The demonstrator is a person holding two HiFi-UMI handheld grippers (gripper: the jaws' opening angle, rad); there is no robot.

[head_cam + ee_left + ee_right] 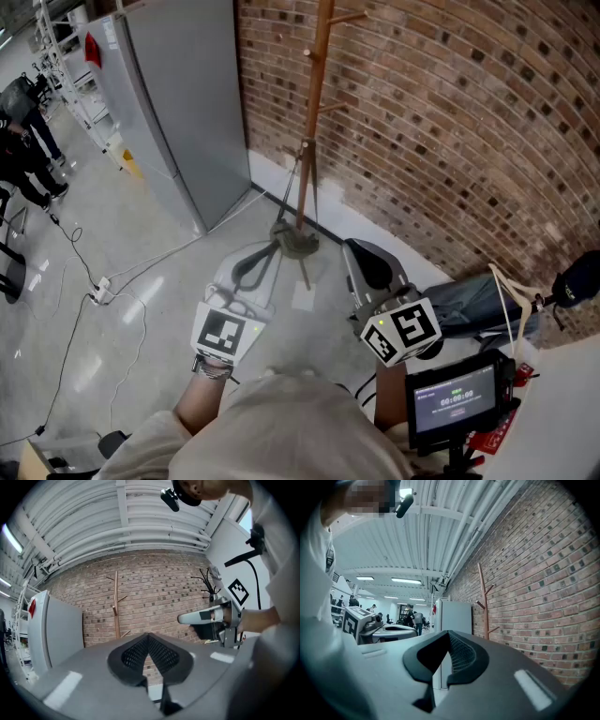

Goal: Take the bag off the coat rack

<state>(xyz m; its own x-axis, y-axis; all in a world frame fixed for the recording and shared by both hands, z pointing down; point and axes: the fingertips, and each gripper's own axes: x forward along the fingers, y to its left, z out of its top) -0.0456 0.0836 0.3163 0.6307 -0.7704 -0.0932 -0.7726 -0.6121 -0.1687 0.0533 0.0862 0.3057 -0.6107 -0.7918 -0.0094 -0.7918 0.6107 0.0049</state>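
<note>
**Both hand-held grippers empty, rack bare, bag down by the wall**

Our left hand-held gripper [149, 640] has its jaws together with nothing between the mesh pads. Our right hand-held gripper [449, 639] is the same, pads meeting and empty. Both are held in front of us above the floor [141, 272], pointing toward the coat rack [314, 103], which stands against the brick wall [450, 122].

Every peg we can see on the rack is bare. What we take to be the bag [473, 302] is a grey-blue fabric shape lying low at the foot of the wall. It is to the right of the rack and well apart from it, just beyond our right hand-held gripper in the head view. A pale strap [507, 305] arches up from it.

We judge the bag to be soft cloth. It looks slumped rather than holding its shape, so it is probably light and limp and would sag and swing if lifted. The fabric sides would bunch up and slip between narrow pads. The strap is the better place to take hold, pinched near the top of its loop where it stands clear of the body. Nothing about the bag looks fragile.
</note>
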